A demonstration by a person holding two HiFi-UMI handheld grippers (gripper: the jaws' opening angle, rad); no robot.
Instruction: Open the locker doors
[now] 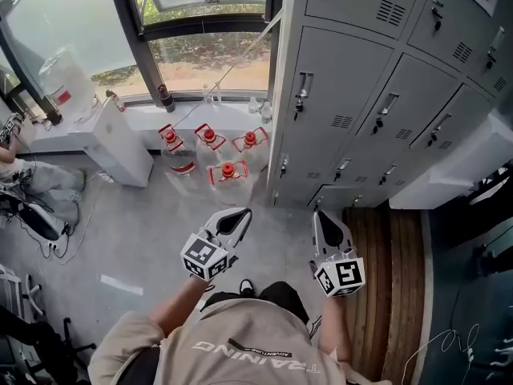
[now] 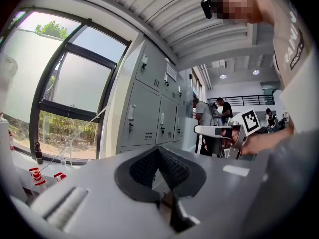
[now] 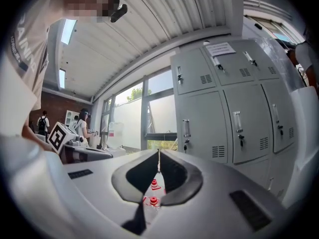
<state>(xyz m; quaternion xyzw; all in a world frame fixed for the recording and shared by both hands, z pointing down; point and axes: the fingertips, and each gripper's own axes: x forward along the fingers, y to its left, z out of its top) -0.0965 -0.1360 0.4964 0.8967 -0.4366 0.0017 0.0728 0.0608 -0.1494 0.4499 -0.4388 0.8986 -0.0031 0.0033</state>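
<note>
Approach step: the lockers (image 1: 377, 95) stand beside the window, to the right, with every door closed.

The left gripper (image 1: 233, 220) and the right gripper (image 1: 324, 218) are both clenched on nothing, well apart from the doors. The next move probably needs one gripper to reach a door handle (image 1: 302, 88), open its jaws, grasp and pull. The head view alone shows the lowest doors near the floor. The left gripper view alone shows people (image 2: 223, 108) deeper in the room.
</note>
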